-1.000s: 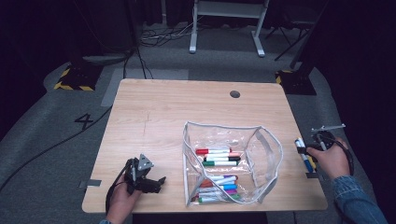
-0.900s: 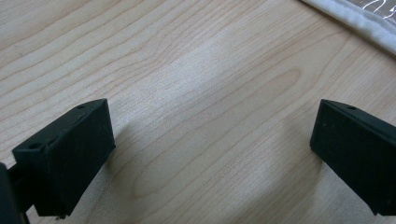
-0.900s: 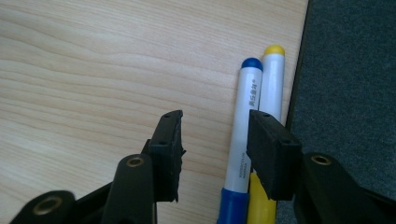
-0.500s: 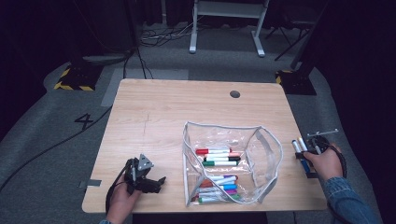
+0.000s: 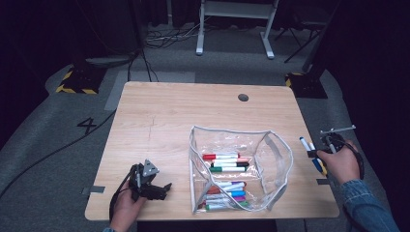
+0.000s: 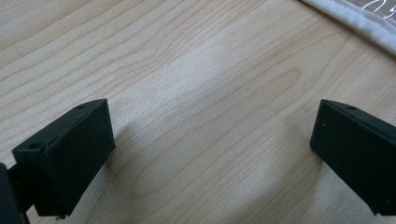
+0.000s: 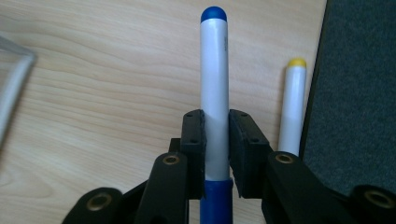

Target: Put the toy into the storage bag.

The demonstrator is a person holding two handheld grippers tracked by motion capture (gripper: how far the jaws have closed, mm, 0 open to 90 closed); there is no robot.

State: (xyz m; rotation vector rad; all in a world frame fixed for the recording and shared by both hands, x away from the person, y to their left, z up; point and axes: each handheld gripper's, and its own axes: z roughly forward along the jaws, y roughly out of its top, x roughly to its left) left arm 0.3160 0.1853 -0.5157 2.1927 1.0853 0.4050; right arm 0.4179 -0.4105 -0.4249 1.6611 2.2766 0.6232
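I have the right gripper [image 7: 215,135] clamped on the blue marker [image 7: 214,84]; its jaws have just been closing onto the white barrel, near the blue end. It sits right of the clear pouch [image 5: 240,169], by the table [image 5: 169,121] edge, with a yellow marker [image 7: 292,107] just beside it. I judge it light, stiff and smooth, so a mid-barrel hold suits it. My left gripper [image 6: 210,154] rests spread wide left of the pouch, holding nothing.

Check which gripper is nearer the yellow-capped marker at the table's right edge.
Right. The right gripper, shut on the blue marker, sits right beside the yellow-capped marker. The left gripper rests across the table, beyond the clear pouch.
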